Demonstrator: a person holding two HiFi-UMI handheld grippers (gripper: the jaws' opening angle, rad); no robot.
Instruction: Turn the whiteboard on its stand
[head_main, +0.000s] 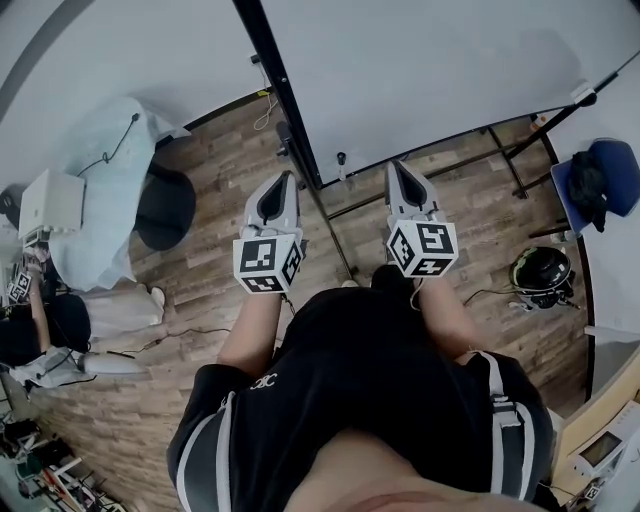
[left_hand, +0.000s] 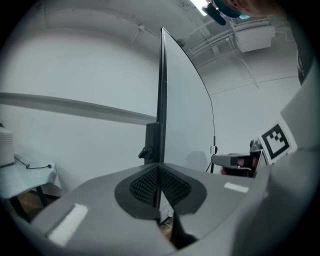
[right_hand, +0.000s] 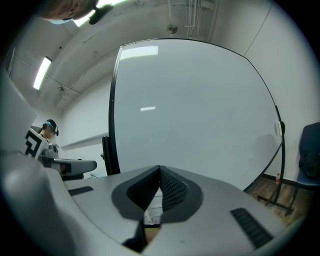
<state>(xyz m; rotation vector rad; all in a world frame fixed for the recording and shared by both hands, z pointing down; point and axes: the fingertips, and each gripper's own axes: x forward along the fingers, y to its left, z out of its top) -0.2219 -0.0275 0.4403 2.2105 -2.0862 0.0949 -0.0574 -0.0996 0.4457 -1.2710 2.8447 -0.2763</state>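
The large whiteboard (head_main: 450, 70) fills the top of the head view, and its black side frame (head_main: 280, 90) runs down between my two grippers. My left gripper (head_main: 287, 180) points at that frame edge just left of it, while my right gripper (head_main: 395, 170) points at the board's lower rim. In the left gripper view the board (left_hand: 185, 115) is edge-on beyond the left gripper (left_hand: 159, 167), whose jaws are shut with nothing between them. The stand post (left_hand: 151, 142) rises behind. The right gripper (right_hand: 160, 170) faces the board's face (right_hand: 200, 110), its jaws likewise shut and empty.
The stand's black floor bars (head_main: 500, 150) lie under the board on wood flooring. A blue chair (head_main: 600, 180) and a helmet (head_main: 540, 275) are at the right. At the left are a cloth-covered table (head_main: 110, 190), a black round stool (head_main: 165, 205) and a seated person (head_main: 30, 320).
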